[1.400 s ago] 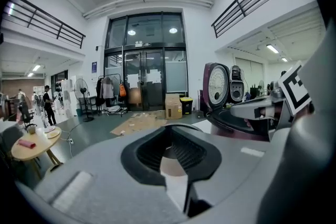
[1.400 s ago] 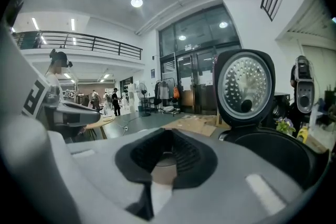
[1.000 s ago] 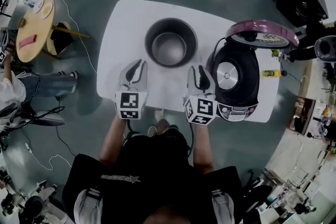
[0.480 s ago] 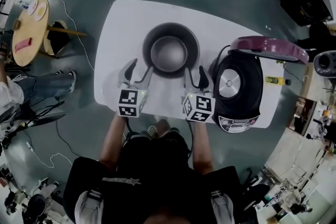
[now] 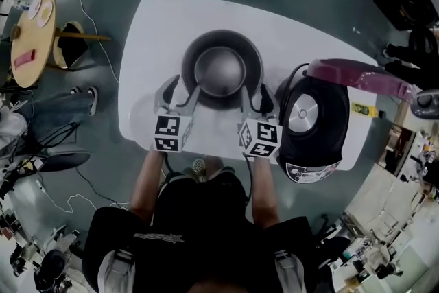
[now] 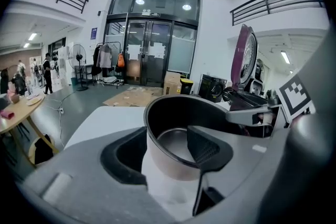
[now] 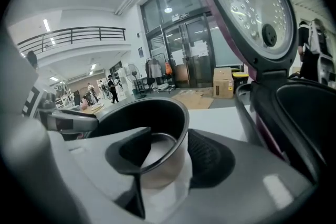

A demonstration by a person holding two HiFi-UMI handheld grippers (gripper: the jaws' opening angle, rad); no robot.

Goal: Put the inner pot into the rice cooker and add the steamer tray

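Both just opened: left gripper [image 5: 184,87], right gripper [image 5: 254,90] straddle inner pot [image 5: 221,68] rim.

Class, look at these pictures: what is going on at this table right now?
A person holds a tool in each hand and is going for the inner pot on the white table. The left tool and the right tool have just been opening their jaws. Each straddles the pot's near wall, one jaw inside and one outside, not yet clamped. The rice cooker stands to the pot's right with its lid up. No steamer tray shows.
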